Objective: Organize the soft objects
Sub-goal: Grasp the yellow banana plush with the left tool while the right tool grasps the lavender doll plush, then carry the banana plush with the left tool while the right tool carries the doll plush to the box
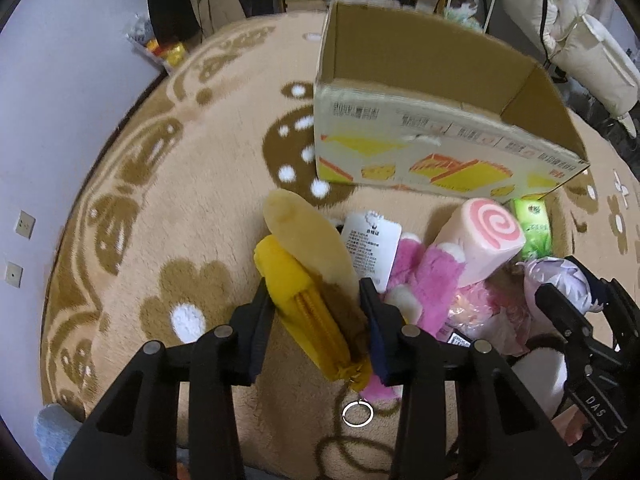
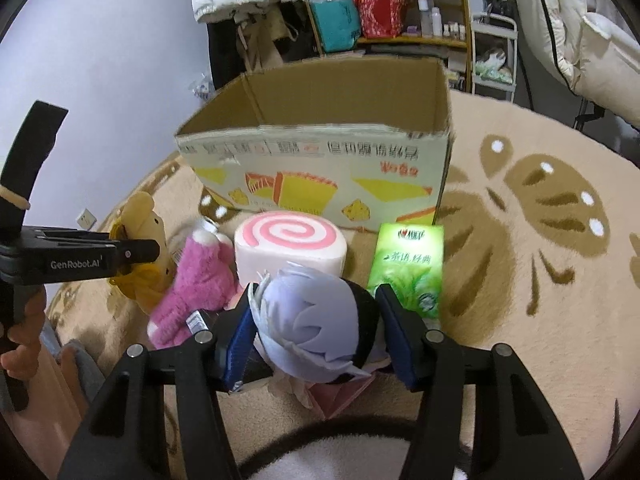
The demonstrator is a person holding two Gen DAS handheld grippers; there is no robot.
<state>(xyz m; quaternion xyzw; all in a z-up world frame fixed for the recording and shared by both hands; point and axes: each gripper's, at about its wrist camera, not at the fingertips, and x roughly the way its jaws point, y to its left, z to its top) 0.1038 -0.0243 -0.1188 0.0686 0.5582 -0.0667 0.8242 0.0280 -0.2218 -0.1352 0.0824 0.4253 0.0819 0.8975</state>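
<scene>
**Both grippers clamped on plush toys in front of the open box**

The left gripper (image 1: 316,300) is closed around a yellow zippered plush pouch (image 1: 308,320), its fingers pressing both sides; a metal key ring (image 1: 357,414) dangles beneath it. Just right of that gripper lie a pink plush toy (image 1: 420,276) with a white paper tag (image 1: 370,246) and a swirl-roll plush (image 1: 480,240).

The right gripper (image 2: 316,312) grips a lavender-haired plush doll (image 2: 308,316) between its blue-padded fingers. Directly ahead of it stands the swirl-roll plush (image 2: 290,248); ahead and to the right sits a green tissue pack (image 2: 408,268). Beyond both, the empty cardboard box (image 2: 320,172) stands open on the beige patterned rug (image 2: 520,260).
</scene>
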